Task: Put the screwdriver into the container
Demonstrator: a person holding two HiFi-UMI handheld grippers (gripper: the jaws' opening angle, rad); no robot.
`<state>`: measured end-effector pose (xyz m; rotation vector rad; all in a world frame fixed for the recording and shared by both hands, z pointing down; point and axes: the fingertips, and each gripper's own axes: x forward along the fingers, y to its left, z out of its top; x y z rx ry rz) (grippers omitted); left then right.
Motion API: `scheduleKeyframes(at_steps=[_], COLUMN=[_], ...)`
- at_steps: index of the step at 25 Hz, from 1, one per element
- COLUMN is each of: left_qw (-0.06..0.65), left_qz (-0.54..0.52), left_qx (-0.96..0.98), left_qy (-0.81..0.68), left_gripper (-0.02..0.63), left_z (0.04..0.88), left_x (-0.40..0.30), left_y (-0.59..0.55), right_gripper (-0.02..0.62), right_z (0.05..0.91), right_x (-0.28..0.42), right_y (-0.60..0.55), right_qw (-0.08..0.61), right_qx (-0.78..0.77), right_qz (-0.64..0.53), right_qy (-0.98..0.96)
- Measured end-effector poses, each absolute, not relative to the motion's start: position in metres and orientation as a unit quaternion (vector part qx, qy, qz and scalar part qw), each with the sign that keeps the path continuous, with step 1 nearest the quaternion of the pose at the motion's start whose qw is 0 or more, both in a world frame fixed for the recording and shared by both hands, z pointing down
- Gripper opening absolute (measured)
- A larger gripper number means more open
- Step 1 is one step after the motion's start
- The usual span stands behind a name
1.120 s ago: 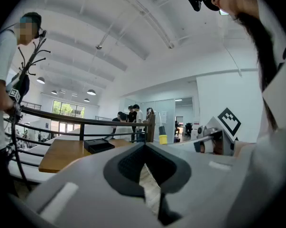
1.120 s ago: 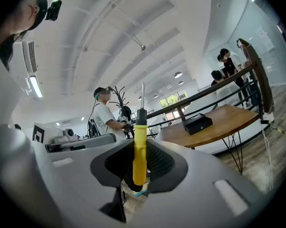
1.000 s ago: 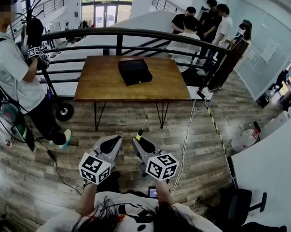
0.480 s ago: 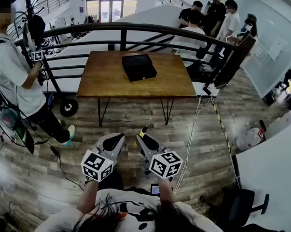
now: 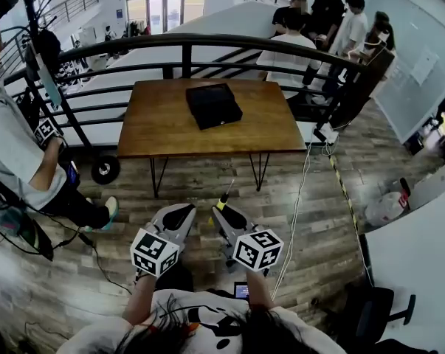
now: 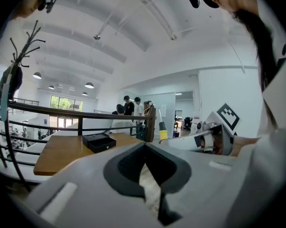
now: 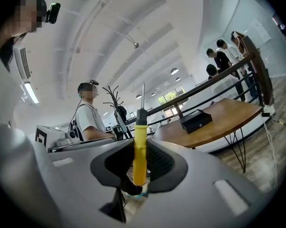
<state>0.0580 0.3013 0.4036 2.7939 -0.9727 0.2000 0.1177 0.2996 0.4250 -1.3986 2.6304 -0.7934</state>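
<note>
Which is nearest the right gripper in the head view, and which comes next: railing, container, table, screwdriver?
1. screwdriver: clamped in the right gripper.
2. table: ahead, across the floor.
3. container: on the table's middle.
4. railing: behind the table.

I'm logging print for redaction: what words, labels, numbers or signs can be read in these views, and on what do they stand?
No readable text anywhere.
Cubes on the left gripper and right gripper: square marker patterns only, no letters.
The wall sheet: too blurred to read.
The small screen at the person's waist: too small to read.
The screwdriver and container: no label visible.
</note>
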Motion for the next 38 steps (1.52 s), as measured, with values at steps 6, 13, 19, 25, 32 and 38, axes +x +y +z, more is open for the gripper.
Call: scheduleKeyframes(at_steps=[6,13,19,25,32,38], left_qw=[0.090,0.088,0.086,0.084,0.096,0.103], left_qz=[0.066,0.064,0.061,0.058,0.057,0.057], left_qx=[0.940,0.942,0.944,0.950,0.955,0.956], left_qy=[-0.322,-0.318,-0.312,-0.295,-0.277,-0.270], left_gripper=[0.000,0.000,0.000,0.000,0.000,0.000], left_z=[0.403,0.400,0.402,0.403,0.413,0.418], left_x=[0.040,0.004,-0.023,-0.048,-0.050,-0.038], left_y=[0.264,0.219,0.192,0.165,0.151,0.135], right_gripper=[0.100,0.100,0.100,0.100,0.100,0.100], right_z=[0.429,0.428,0.431,0.432,0.435,0.441], right_x=[0.096,0.057,0.026,0.001,-0.002,0.011], right_y=[0.265,0.217,0.188,0.163,0.153,0.134], right_qw=[0.021,0.014,0.007,0.006,-0.004,-0.008], right_qx=[-0.452,-0.451,-0.451,-0.466,-0.481,-0.487], right_qz=[-0.263,-0.264,-0.266,-0.263,-0.264,-0.271], right_qy=[0.852,0.852,0.852,0.845,0.836,0.830])
